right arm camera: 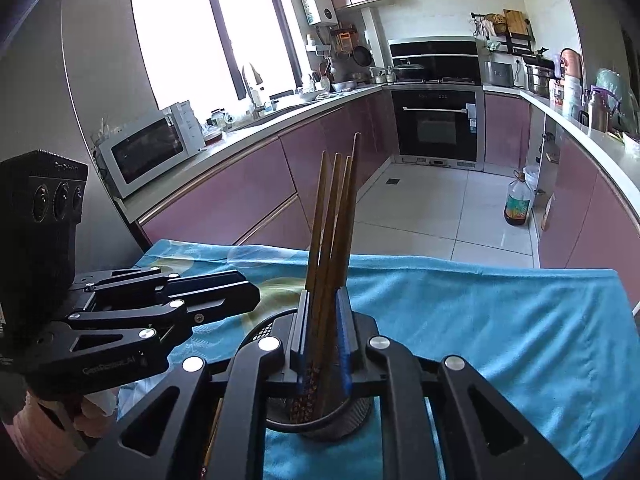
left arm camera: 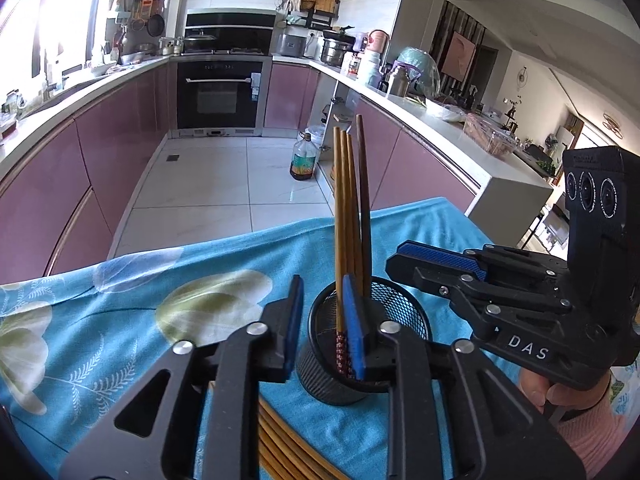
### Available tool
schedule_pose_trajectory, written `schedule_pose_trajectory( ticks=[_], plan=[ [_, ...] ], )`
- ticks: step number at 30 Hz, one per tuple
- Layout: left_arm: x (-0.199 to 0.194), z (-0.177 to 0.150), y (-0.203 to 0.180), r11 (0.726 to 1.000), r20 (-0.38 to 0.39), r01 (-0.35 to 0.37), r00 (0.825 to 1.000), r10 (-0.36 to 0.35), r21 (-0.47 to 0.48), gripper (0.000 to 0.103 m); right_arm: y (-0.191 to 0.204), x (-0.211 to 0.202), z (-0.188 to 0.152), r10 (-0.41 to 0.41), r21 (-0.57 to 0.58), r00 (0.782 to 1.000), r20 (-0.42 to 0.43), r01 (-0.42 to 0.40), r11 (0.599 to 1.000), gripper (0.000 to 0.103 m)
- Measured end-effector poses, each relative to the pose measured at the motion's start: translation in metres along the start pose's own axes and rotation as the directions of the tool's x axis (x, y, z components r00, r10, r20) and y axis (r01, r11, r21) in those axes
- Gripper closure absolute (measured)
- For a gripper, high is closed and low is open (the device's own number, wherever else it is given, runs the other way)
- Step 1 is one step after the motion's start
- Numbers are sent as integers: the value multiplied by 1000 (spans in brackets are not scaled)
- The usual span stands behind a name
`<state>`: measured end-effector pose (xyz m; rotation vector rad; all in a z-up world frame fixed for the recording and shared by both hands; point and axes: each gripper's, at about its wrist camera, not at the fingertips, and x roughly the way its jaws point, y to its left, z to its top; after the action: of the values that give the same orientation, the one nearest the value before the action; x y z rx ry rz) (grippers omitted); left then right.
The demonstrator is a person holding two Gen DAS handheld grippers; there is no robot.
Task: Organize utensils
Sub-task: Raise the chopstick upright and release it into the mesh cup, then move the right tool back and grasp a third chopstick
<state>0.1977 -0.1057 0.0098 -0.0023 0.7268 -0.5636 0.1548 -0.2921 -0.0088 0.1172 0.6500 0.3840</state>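
Left wrist view: chopsticks (left arm camera: 348,208) upright in mesh cup (left arm camera: 400,312) on blue-clothed tabletop (left arm camera: 200,264); left claw (left arm camera: 326,328) parted, empty. Right claw (right arm camera: 324,332) nearly closed, chopsticks between its fingers, grip unclear.

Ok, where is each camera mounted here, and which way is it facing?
Left wrist: on the left gripper, angled down over its fingers at the mesh cup of chopsticks; the right gripper and right hand show at right.
Right wrist: on the right gripper, angled down at the same cup; the left gripper and left hand show at left.
Shared: cup, chopsticks, blue cloth, oven.
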Motion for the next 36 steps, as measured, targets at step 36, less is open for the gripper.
schedule_pose_trajectory(
  ticks=[36],
  plan=[
    [-23,-152,37,985,-171,-157,975,144,-68,58,58,23,-112,100,-65,964,-248,-119,991,72]
  ],
)
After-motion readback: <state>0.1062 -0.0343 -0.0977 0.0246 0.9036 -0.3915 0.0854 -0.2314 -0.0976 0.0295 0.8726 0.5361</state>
